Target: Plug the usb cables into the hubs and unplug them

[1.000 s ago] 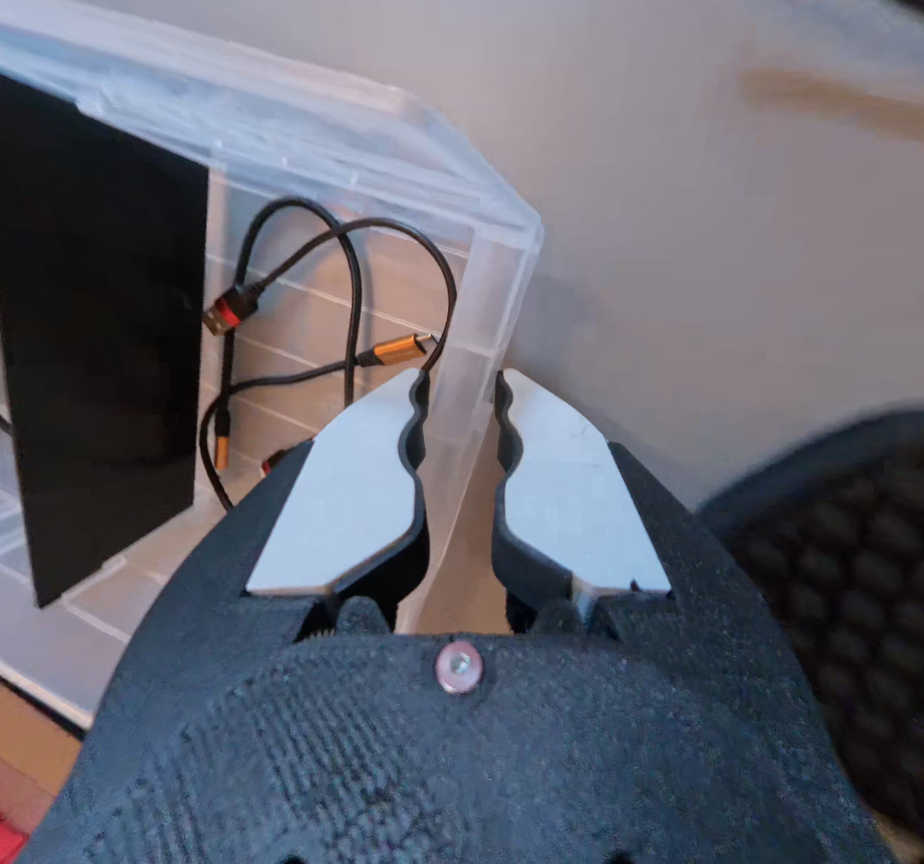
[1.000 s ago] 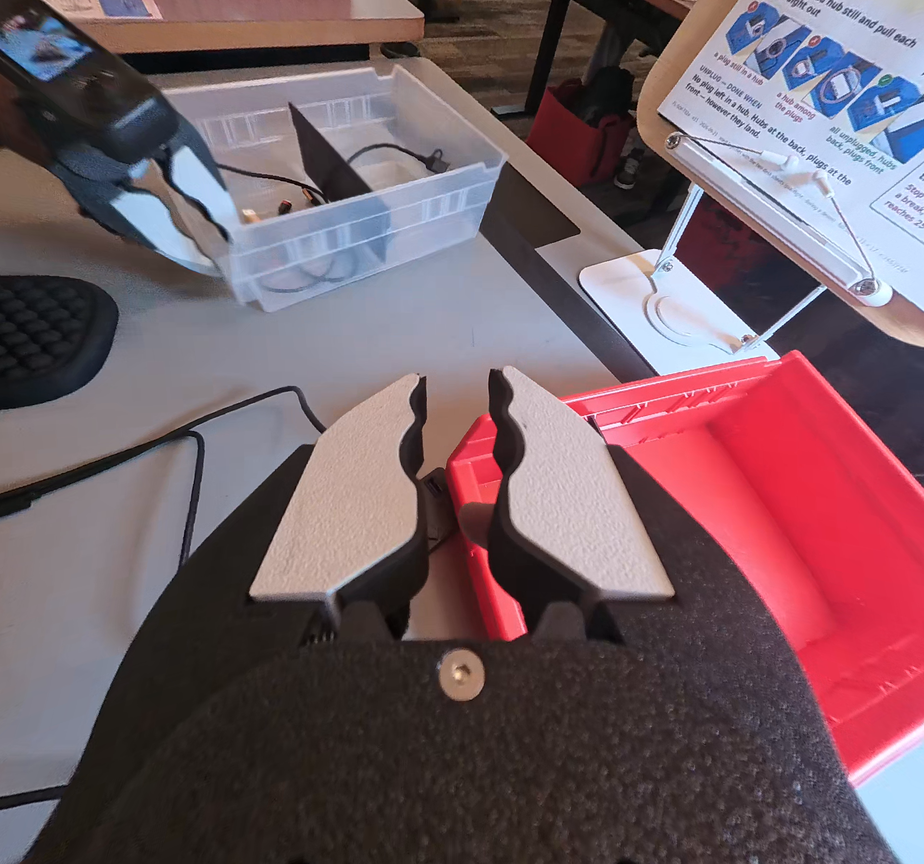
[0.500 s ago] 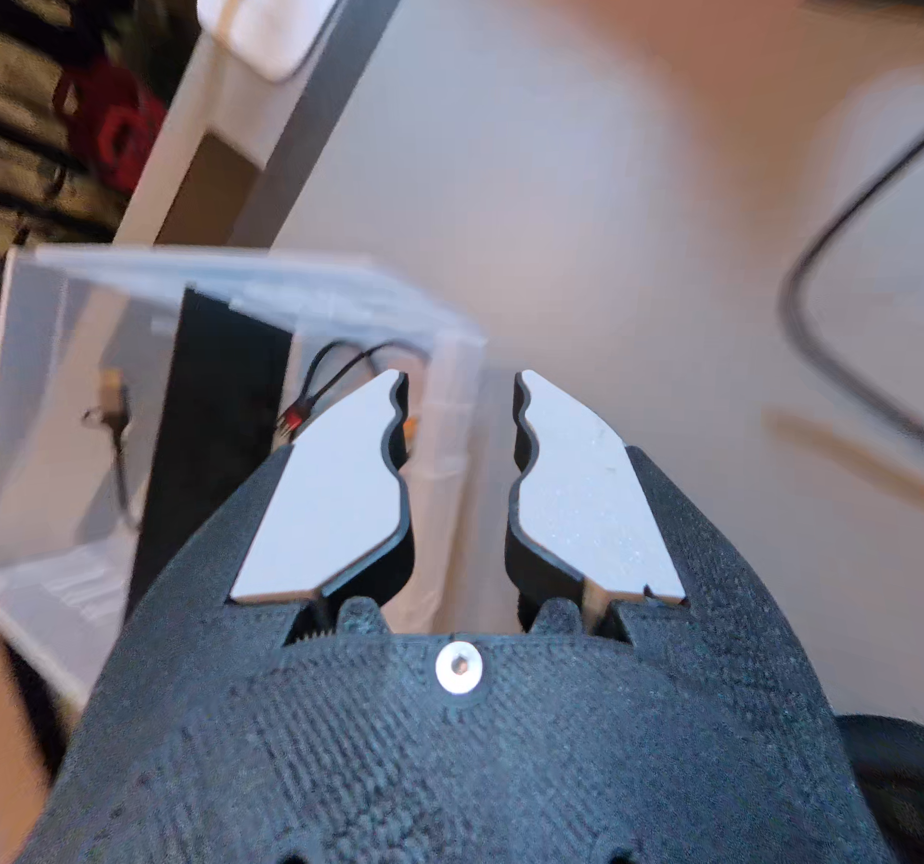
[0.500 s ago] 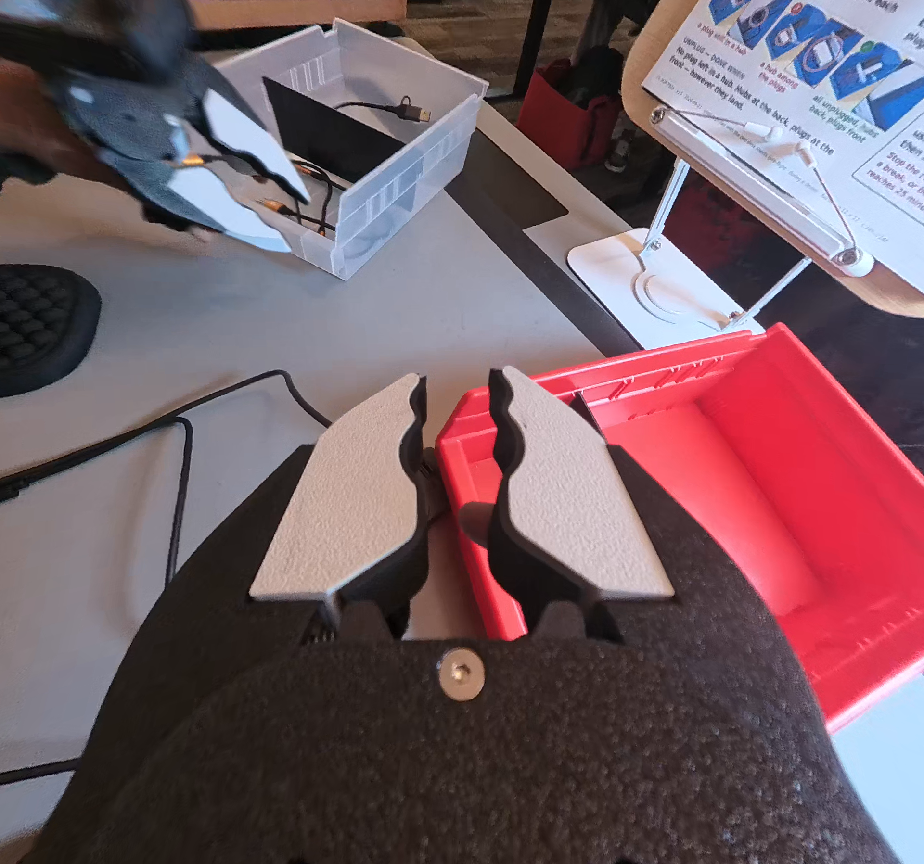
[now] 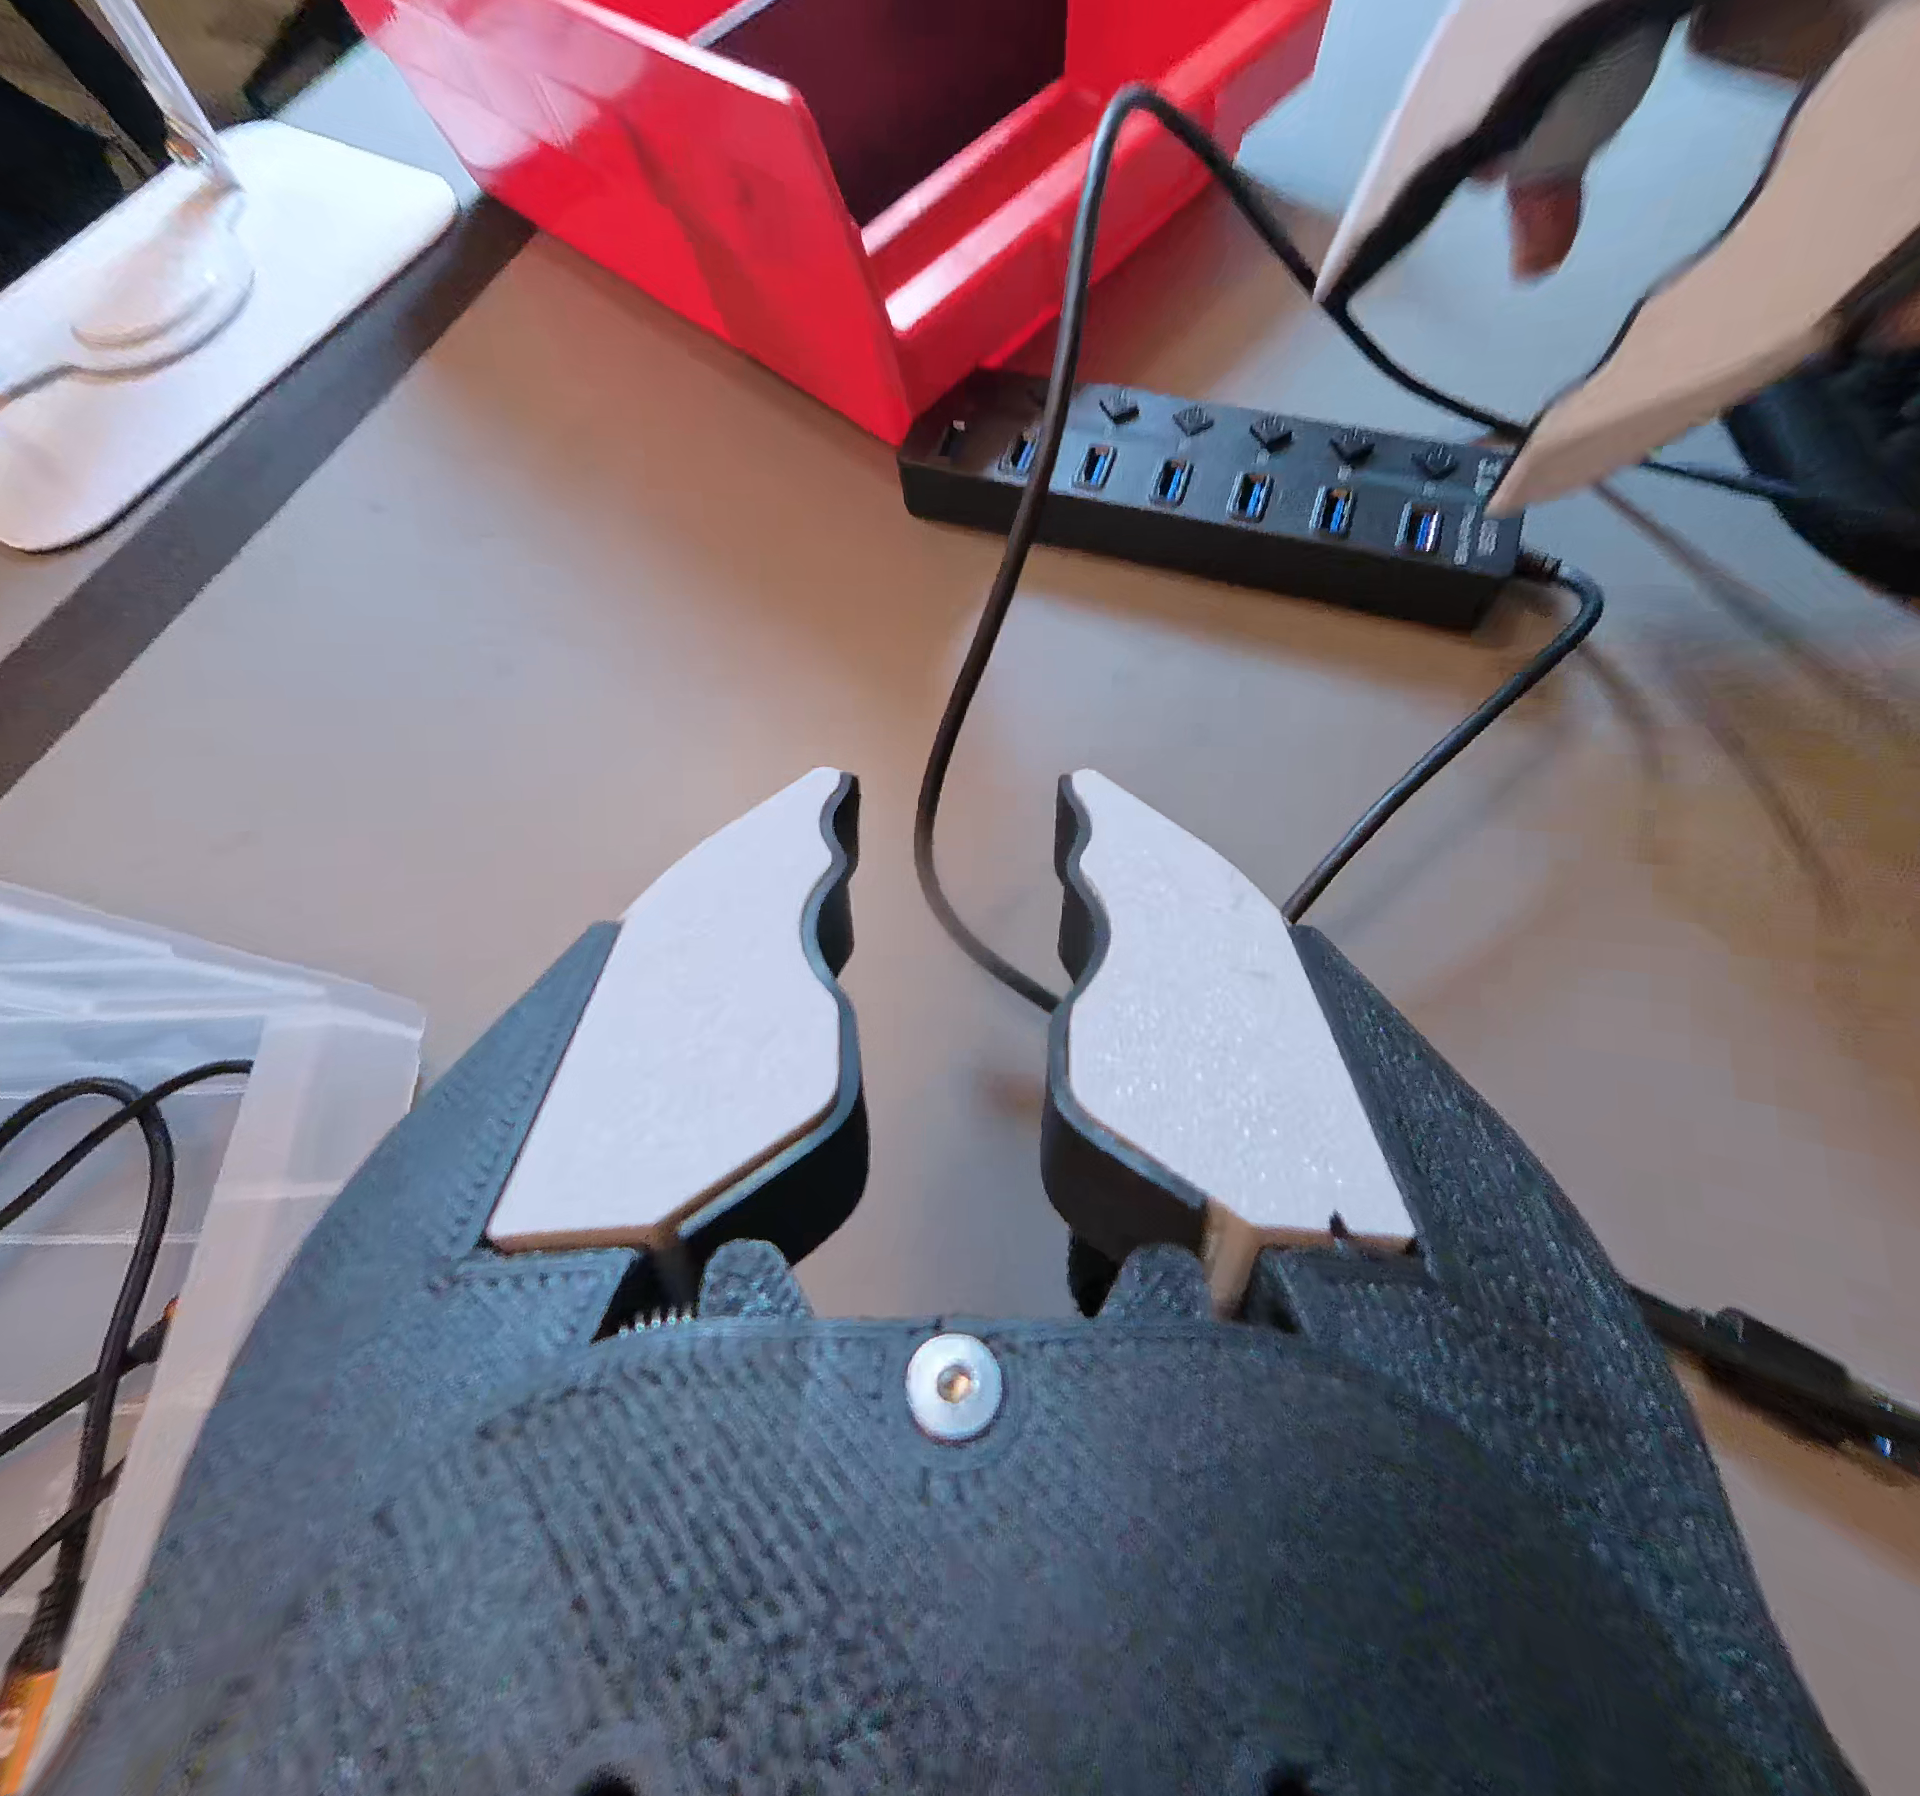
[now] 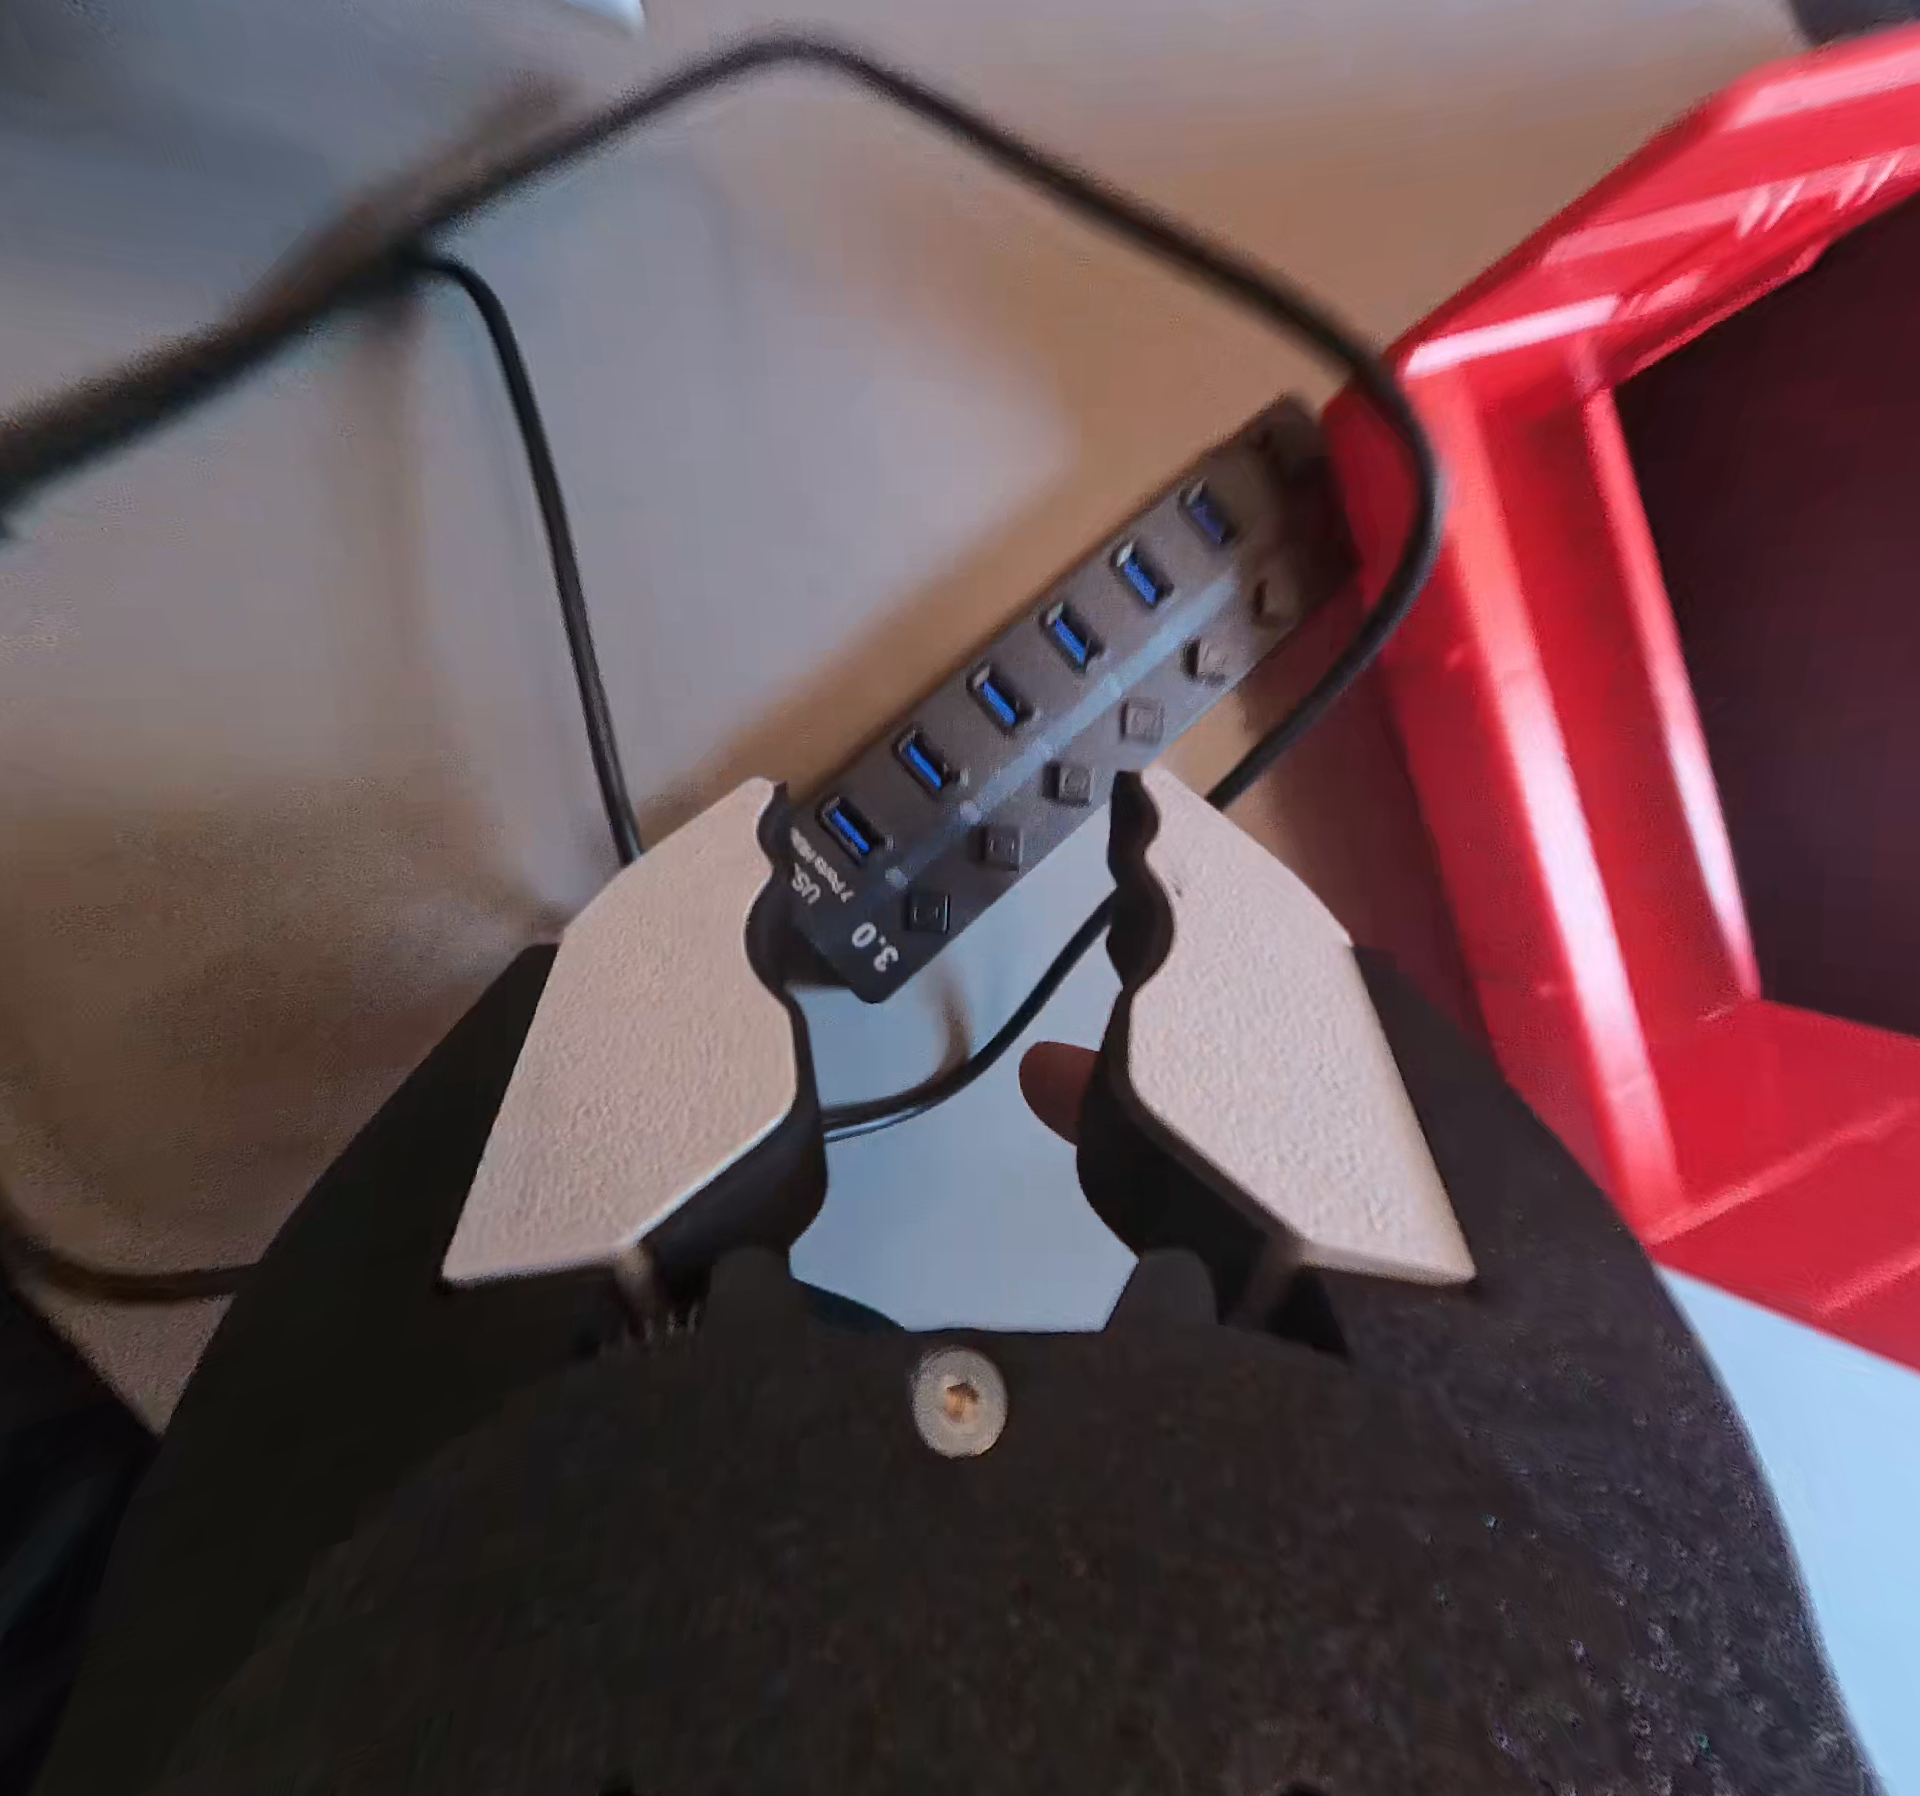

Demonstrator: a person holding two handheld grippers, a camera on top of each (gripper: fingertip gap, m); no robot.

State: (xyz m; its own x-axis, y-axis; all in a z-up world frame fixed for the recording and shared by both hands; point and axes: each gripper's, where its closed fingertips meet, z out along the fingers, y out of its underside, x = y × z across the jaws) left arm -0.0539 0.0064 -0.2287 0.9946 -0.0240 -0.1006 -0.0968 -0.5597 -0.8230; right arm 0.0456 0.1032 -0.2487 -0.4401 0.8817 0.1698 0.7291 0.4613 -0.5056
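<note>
The right gripper [image 6: 945, 801] stood spread around the near end of the black USB hub [image 6: 1049, 697], not yet gripping it. The hub lay on the table against the red bin [image 6: 1538, 707], its blue ports empty. The left gripper [image 5: 956, 790], also spread and empty, hovered short of the hub over its black cable [image 5: 997, 603]. Securing the hub appeared underway; closing squarely seemed next.

The left tool [image 5: 956, 790] hangs above the worktop [image 5: 520, 655] with its jaws parted and nothing between them. The right tool [image 6: 945, 796] is spread wider, tilted down, its fingertips [image 6: 748, 811] reaching over the near end of the hub [image 6: 1039, 697].
</note>
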